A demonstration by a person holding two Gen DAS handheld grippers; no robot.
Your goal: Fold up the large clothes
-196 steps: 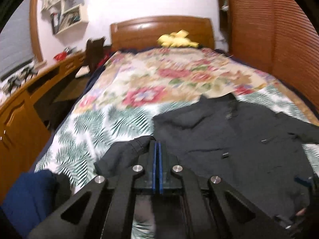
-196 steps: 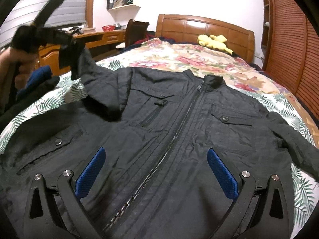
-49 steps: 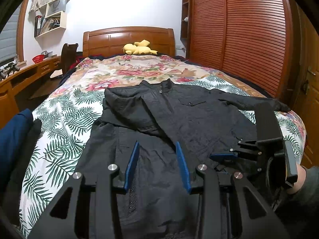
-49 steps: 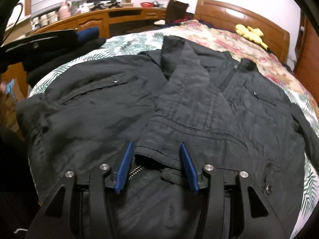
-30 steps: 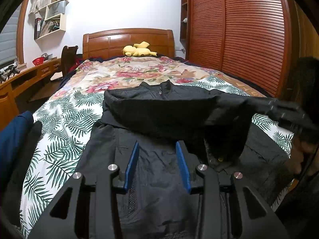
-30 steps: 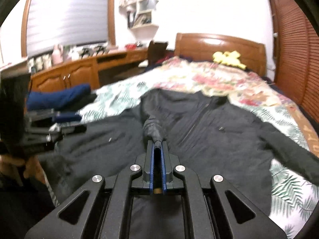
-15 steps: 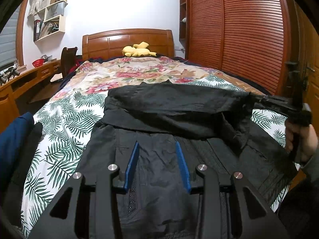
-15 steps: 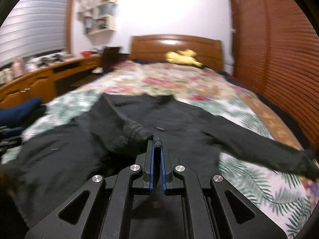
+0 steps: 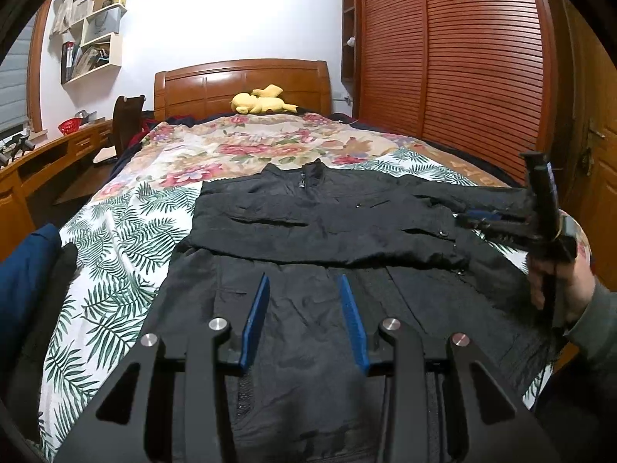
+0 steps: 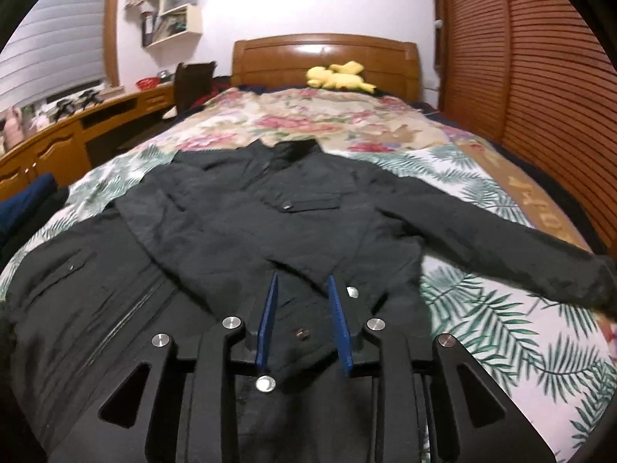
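A black jacket [image 9: 316, 223] lies face up on the bed [image 9: 127, 231], collar toward the wooden headboard [image 9: 243, 85], spread over a bedspread with green palm leaves near the foot and a floral pattern farther up. One sleeve is folded across the chest, forming a dark band that runs from side to side below the collar. In the right wrist view the other sleeve [image 10: 501, 239] stretches out over the leaf print toward the louvered wardrobe doors [image 10: 540, 96], its cuff near the edge of the picture and blurred.

The left tool [image 9: 304, 316] hovers over the lower part of the jacket with its blue pads spread apart; only flat fabric shows between them, and nothing is pinched. The right tool [image 10: 304, 316] sits low over the jacket's front near the snap buttons. Its jaws have just been opening, and the pads now stand apart with a small gap; jacket cloth lies beneath and between them, but the pads are not pressing on it. In the left wrist view the right tool [image 9: 474, 216] appears at the far side, held by a hand [image 9: 563, 289] in a grey sleeve, its tips just over the end of the folded sleeve.

A yellow plush toy [image 9: 262, 104] rests against the headboard. A wooden worktop [image 10: 77, 135] runs along the window side, and a blue garment [image 9: 23, 289] lies at the bed's edge.
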